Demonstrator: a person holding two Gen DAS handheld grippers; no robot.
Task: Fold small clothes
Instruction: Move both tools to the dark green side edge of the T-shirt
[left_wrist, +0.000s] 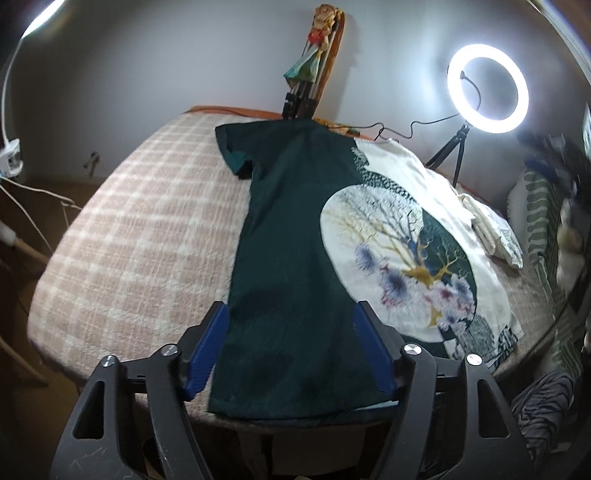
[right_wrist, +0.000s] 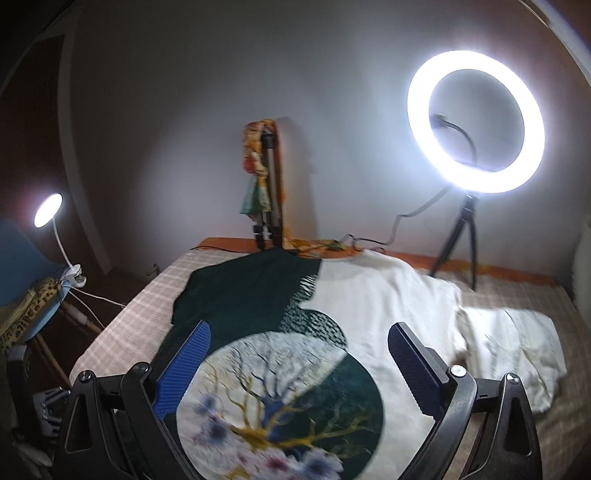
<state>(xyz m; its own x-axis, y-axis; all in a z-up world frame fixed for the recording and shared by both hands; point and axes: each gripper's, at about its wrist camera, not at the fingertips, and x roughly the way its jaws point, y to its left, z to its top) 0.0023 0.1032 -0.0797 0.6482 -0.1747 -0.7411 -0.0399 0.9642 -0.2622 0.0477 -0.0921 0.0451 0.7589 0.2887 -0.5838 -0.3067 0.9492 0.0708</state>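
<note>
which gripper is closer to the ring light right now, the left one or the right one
Right, judging by the views. The right gripper hangs open over the shirt's cream half, the ring light looming ahead-right. The left gripper is open over the green half, the light farther off.

The half dark-green, half cream short-sleeved T-shirt (left_wrist: 295, 229) (right_wrist: 332, 295) carries a round print of gold and blue branches with purple-pink blossoms, edged by small black-and-white flecks. Under it lies the pink blanket with a white check (left_wrist: 140, 221) (right_wrist: 122, 332). Both black grippers have blue ribbed finger pads (left_wrist: 201, 354) (right_wrist: 181, 369). The glowing white ring light (left_wrist: 487, 88) (right_wrist: 476, 122) sits on a black tripod. A leopard-spotted yellow cloth (right_wrist: 33, 302) drapes a blue chair (right_wrist: 18, 258).
</note>
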